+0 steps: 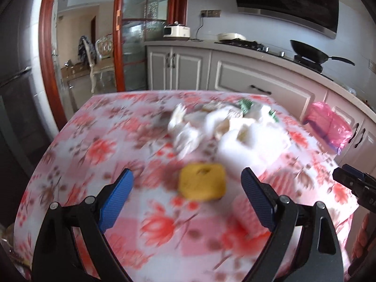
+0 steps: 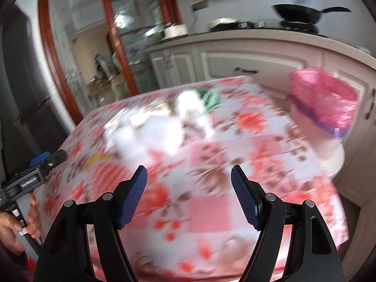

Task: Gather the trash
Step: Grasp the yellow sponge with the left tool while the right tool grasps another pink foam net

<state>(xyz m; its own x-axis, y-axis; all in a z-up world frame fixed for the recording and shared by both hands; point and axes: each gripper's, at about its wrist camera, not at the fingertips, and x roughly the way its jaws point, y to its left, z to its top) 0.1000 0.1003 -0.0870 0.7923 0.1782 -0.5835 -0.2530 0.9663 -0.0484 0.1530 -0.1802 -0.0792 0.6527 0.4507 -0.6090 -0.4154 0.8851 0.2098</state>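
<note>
A pile of white crumpled tissues and wrappers (image 1: 225,127) lies at the far middle of a table with a pink flowered cloth (image 1: 94,145); a green wrapper (image 1: 245,104) sits at its back. A yellow lump of trash (image 1: 202,184) lies nearer, just beyond and between the fingers of my open, empty left gripper (image 1: 186,182). My right gripper (image 2: 189,178) is open and empty above the cloth (image 2: 211,211), short of the white pile (image 2: 152,129) and green wrapper (image 2: 209,97). A bin lined with a pink bag (image 2: 324,101) stands past the table's right edge, also in the left wrist view (image 1: 329,127). Both views are blurred.
Grey kitchen cabinets (image 1: 235,75) and a counter with a black wok (image 1: 312,54) run behind the table. A glass door with a red frame (image 1: 119,35) is at the back left. The right gripper shows at the left view's right edge (image 1: 354,183); the left one (image 2: 40,164) at the right view's left.
</note>
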